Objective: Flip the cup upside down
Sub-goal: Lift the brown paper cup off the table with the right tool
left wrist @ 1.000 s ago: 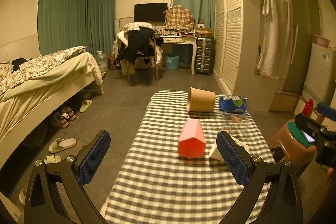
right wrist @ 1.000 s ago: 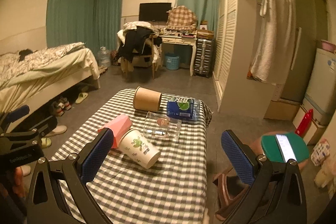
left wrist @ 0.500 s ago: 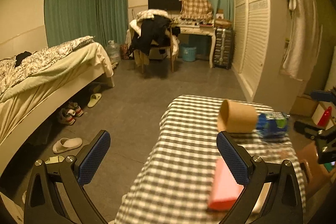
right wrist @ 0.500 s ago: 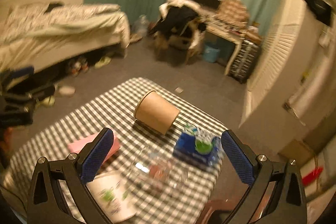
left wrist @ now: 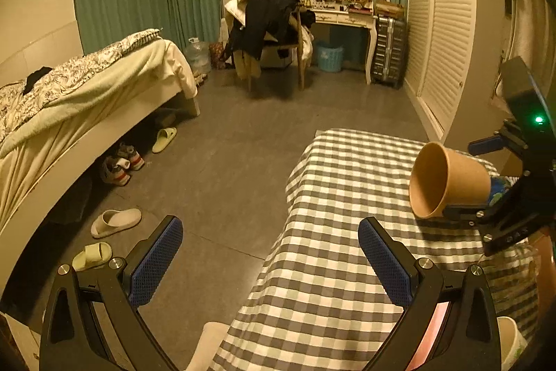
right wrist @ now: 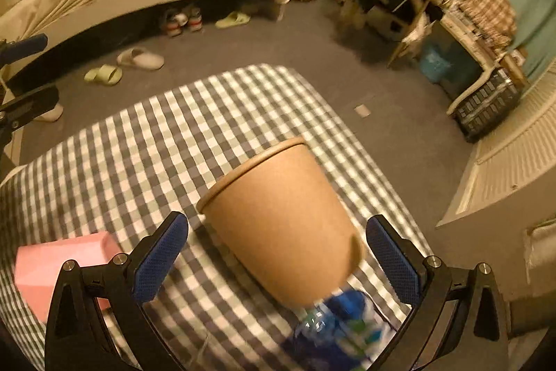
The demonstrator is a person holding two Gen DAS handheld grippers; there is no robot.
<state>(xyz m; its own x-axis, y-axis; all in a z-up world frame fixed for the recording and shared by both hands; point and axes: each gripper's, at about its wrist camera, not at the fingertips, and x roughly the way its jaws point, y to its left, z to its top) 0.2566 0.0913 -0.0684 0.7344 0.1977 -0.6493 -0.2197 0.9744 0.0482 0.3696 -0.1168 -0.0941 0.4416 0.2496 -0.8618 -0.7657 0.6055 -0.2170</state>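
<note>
Brown paper cup [right wrist: 281,218] on its side on checked worktop [right wrist: 139,148], between spread right tongs [right wrist: 278,252] | left tongs [left wrist: 271,261] spread, empty | no legible writing

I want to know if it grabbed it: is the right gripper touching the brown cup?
Apart. The right wrist view shows tablecloth between the cup and both right gripper fingers.
</note>
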